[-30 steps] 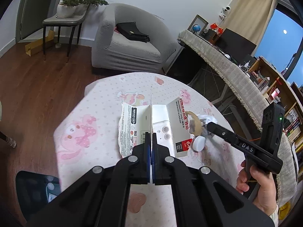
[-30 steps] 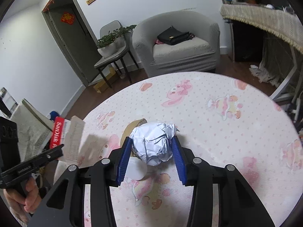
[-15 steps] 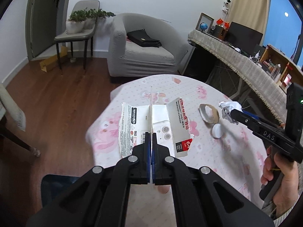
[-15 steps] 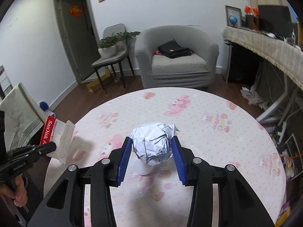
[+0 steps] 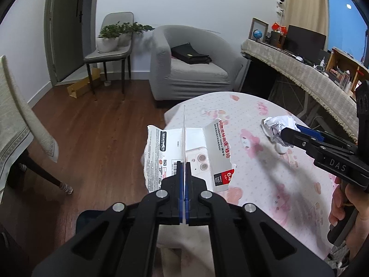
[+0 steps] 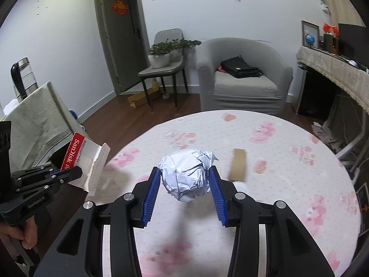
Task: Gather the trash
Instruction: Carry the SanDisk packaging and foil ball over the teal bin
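Crumpled silver foil (image 6: pixel 187 175) is clamped between the blue pads of the right hand-held gripper (image 6: pixel 184 191), raised above the pink-patterned tabletop (image 6: pixel 288 184). Torn card packaging (image 5: pixel 186 154) is pinched edge-on in the closed left hand-held gripper (image 5: pixel 184 180), held over the tabletop's edge and the floor (image 5: pixel 92 143).

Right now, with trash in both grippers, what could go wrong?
The left hand-held gripper pinches the torn white and red card packaging by one thin edge, so it could slip out. The crumpled white paper ball bulges beyond the right hand-held gripper pads and may drop. The brown tape roll could be forgotten.
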Action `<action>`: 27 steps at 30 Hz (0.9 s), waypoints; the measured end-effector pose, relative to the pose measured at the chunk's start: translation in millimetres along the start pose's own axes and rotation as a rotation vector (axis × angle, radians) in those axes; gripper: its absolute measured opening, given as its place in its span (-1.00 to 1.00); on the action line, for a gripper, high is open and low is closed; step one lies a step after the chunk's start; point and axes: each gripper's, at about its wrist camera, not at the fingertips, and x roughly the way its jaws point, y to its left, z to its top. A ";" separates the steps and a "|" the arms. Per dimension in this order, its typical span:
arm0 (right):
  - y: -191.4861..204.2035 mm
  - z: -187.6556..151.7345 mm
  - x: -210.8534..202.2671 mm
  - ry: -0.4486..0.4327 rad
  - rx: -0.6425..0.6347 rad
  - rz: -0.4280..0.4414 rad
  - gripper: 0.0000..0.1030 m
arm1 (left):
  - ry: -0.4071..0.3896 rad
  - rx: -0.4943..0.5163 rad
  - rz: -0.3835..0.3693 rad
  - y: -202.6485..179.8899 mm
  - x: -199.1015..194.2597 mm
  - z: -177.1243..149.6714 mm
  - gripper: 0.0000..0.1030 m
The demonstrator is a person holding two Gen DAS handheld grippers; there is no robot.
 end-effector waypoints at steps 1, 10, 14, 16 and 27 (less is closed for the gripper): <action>5.0 -0.6 0.3 0.000 -0.003 0.006 -0.15 | -0.003 -0.002 0.006 3.9 -2.6 -1.5 -0.96; 52.5 1.7 19.7 0.016 -0.044 0.080 -0.15 | 0.015 -0.021 0.061 43.0 -10.7 -14.0 -0.96; 75.8 3.5 31.2 0.024 -0.063 0.113 -0.15 | 0.034 -0.040 0.078 63.6 -11.1 -20.2 -0.96; 87.2 2.3 37.1 0.033 -0.073 0.133 -0.15 | 0.045 -0.048 0.083 73.2 -10.9 -24.5 -0.96; 143.5 -1.3 62.1 0.069 -0.122 0.197 -0.15 | 0.152 -0.069 0.144 135.2 1.6 -65.4 -0.96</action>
